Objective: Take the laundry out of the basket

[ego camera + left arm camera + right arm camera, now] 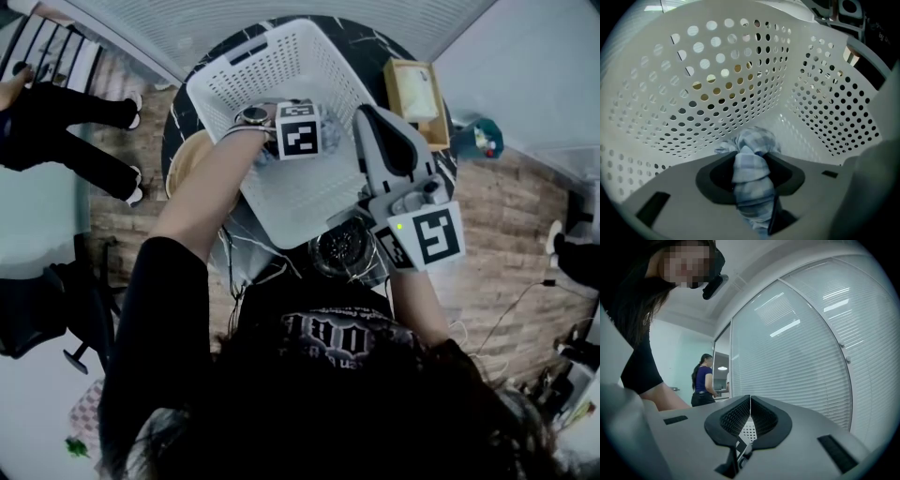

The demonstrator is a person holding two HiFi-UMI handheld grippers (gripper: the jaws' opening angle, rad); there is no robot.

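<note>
White basket (pixel 281 56) on the dark desk (pixel 370 42), wooden box (pixel 417 94) beside it; left gripper (pixel 752 157) pinches a blue checked cloth (pixel 752 187) inside; right gripper (pixel 750 399) pressed together, empty; cloth's lower end cut off.

The basket (pixel 281 56) is seen in white, patterned all over with round holes. The cloth (pixel 751 178) is checked in pale blue and white. The left gripper (pixel 751 157) and right gripper (pixel 750 401) are coloured pale grey, with black pads (pixel 736 417); black-and-white square markers are borne on their cubes (pixel 300 129). The table (pixel 370 42) is marbled black with white veins. The floor (pixel 506 216) is laid in brown planks. The blinds (pixel 801 357) are striped by fine pale slats. A black sleeve (pixel 150 309) is worn
</note>
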